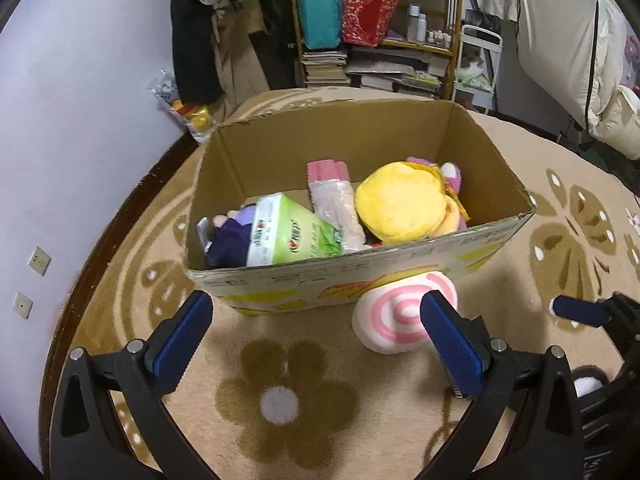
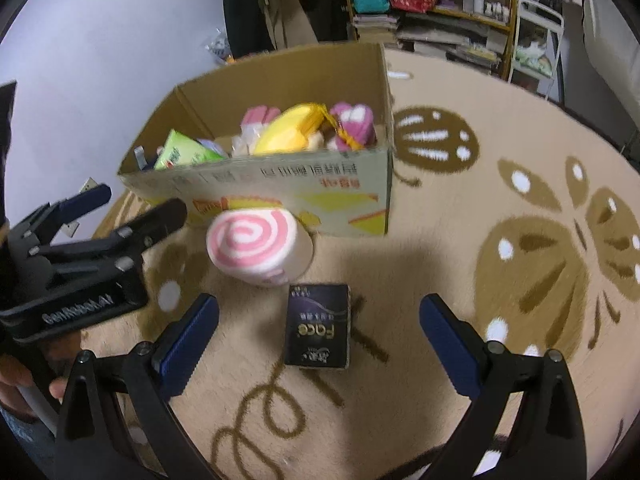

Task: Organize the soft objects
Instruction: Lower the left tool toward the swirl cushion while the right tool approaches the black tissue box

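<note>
An open cardboard box [image 1: 280,282] stands on the patterned carpet. It holds a yellow plush [image 1: 400,204], a green tissue pack [image 1: 288,232], a purple doll [image 1: 228,240] and a pink-and-white packet [image 1: 332,192]. A pink-swirl roll cushion [image 1: 396,320] leans against the box's front wall. My left gripper [image 1: 316,320] is open just before the box, and the cushion sits beside its right pad. In the right wrist view, my right gripper [image 2: 320,320] is open over a dark tissue pack [image 2: 318,326] lying flat on the carpet, with the cushion [image 2: 256,248] and box [image 2: 300,188] beyond it.
The left gripper [image 2: 132,206] shows at the left of the right wrist view, with a hand [image 2: 16,380] on its handle. A pale wall [image 1: 80,140] runs along the left. Behind the box stand a shelf [image 1: 376,40] with bags and books, and hanging clothes [image 1: 200,40].
</note>
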{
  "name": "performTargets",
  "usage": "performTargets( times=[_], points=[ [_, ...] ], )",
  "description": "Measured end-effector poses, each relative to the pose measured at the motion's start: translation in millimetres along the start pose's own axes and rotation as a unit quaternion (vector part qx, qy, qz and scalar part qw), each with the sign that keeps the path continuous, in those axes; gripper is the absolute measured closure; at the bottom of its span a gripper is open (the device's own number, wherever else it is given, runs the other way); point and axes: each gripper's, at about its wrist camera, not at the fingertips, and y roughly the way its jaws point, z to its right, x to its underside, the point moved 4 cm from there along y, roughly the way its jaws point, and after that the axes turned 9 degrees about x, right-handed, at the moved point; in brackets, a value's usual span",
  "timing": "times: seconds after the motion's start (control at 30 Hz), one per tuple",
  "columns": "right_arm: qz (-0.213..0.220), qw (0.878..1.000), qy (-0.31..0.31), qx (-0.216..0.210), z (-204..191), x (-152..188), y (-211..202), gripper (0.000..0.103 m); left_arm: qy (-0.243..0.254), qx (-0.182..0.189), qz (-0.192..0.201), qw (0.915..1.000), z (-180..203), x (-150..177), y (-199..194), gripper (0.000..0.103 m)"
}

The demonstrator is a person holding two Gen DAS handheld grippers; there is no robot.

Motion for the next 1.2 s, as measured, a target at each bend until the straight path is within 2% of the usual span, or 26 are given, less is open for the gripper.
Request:
performTargets(
  times=[0.17,0.23,0.47,0.57,0.63,0.77,0.9,1.2],
  points=[
    [-0.021,1.000,0.002,0.000,0,7,13,0.006,-0.001,0.023,-0.017,0.9996,5,0,11,0.001],
    [-0.029,1.000,0.000,0.002,-2,9,18,0.012,-0.003,0.035,-0.024,0.9991,7,0,16,0.001],
    [-0.053,0.999,-0.001,-0.003,-8,10,37,0.014,-0.007,0.069,-0.050,0.9964,16,2,34,0.001],
    [-0.066,0.998,0.009,-0.004,-7,9,46,0.014,-0.006,0.077,-0.058,0.9953,20,4,41,0.001],
    [-0.073,0.997,0.015,-0.007,-7,8,51,0.024,-0.009,0.085,-0.064,0.9943,22,5,46,0.001],
    [-0.084,0.996,0.015,-0.003,-2,5,61,0.025,-0.009,0.090,-0.074,0.9931,24,8,54,0.001],
    [-0.099,0.995,0.022,-0.002,3,5,71,0.032,-0.027,0.106,-0.082,0.9906,24,8,61,0.001],
    [-0.109,0.993,0.040,0.001,4,-1,83,0.036,-0.045,0.125,-0.098,0.9863,28,9,76,0.001]
  ],
)
